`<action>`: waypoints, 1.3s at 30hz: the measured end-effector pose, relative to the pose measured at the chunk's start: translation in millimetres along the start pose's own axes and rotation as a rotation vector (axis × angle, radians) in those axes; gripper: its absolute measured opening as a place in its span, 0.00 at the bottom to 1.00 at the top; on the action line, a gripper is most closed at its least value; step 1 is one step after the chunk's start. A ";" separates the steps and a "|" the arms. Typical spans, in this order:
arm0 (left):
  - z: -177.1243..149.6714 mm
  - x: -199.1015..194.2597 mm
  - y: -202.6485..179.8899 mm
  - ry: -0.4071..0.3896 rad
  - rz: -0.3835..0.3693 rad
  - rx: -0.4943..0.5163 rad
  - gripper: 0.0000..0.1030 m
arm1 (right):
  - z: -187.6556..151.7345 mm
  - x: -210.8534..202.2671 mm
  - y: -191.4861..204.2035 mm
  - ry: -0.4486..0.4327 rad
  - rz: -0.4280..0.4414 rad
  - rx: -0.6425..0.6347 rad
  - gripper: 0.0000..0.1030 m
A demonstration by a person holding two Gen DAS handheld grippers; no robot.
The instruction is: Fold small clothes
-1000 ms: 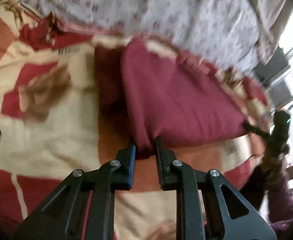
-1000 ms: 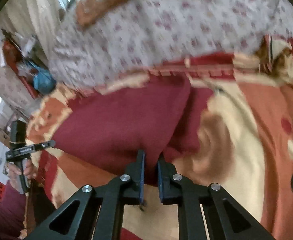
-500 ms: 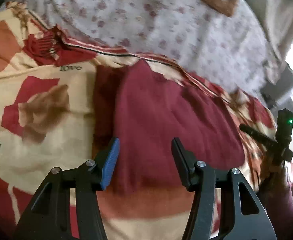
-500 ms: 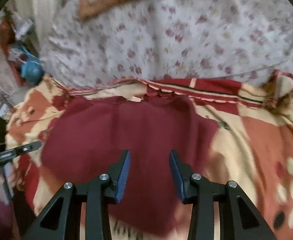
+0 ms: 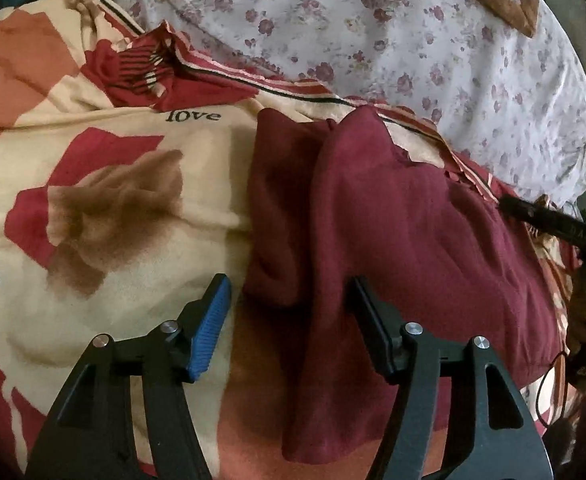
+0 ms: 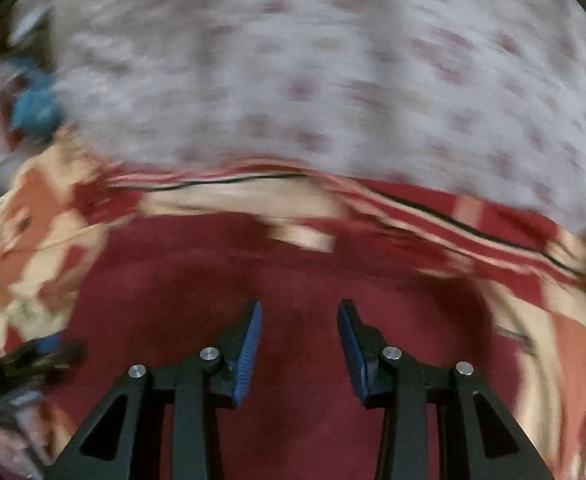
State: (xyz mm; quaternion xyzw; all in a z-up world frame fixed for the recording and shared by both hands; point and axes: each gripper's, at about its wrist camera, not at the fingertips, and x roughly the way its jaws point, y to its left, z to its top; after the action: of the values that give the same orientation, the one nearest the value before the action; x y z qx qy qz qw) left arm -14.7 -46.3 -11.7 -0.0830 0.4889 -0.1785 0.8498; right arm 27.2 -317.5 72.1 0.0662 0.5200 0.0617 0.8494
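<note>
A maroon garment (image 5: pixel 393 240) lies folded on a patterned bedspread, with a fold ridge running down its left part. My left gripper (image 5: pixel 289 292) is open and empty, its jaws standing either side of the garment's left folded edge. In the right wrist view, which is blurred by motion, the same maroon garment (image 6: pixel 293 280) fills the lower half. My right gripper (image 6: pixel 298 320) is open and empty just above the cloth. The other gripper shows as a dark shape at the right edge of the left wrist view (image 5: pixel 549 220).
The bedspread (image 5: pixel 113 208) is cream, red and orange, with "love" printed on it. A white floral sheet or pillow (image 5: pixel 393 28) lies behind the garment, and it also shows in the right wrist view (image 6: pixel 313 72). A blue object (image 6: pixel 33 104) sits at the far left.
Both grippers were shut on the garment's edge a second ago. They opened, let the cloth drop flat, and the left jaws widened further. The right gripper is moving fast now.
</note>
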 end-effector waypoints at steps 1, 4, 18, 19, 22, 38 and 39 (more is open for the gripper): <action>0.8 0.2 -0.2 0.001 -0.004 -0.002 0.61 | 3.2 4.7 16.4 0.007 0.024 -0.036 0.36; 1.6 0.4 0.8 0.002 -0.017 0.001 0.61 | 14.6 35.1 73.3 0.042 0.069 -0.153 0.36; 5.0 5.3 -0.4 0.005 -0.030 -0.004 0.61 | 45.7 105.6 114.2 0.088 0.047 -0.117 0.36; 4.9 5.3 -0.6 0.003 -0.030 -0.004 0.61 | 44.3 97.8 109.7 0.084 0.063 -0.094 0.36; 4.6 4.8 -0.3 0.003 -0.036 -0.009 0.61 | 39.7 73.7 101.0 0.071 0.137 -0.042 0.36; 5.7 4.2 4.1 0.011 -0.077 -0.049 0.64 | 41.3 100.3 118.7 0.120 0.117 -0.038 0.44; 5.7 4.0 5.0 0.011 -0.083 -0.055 0.64 | 42.3 95.3 118.2 0.116 0.143 -0.024 0.50</action>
State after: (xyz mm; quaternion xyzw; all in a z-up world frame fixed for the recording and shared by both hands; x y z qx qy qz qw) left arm -6.9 -43.4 -13.6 -0.1256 0.4946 -0.2004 0.8363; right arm 103.7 -186.7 28.6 0.0892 0.5613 0.1324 0.8121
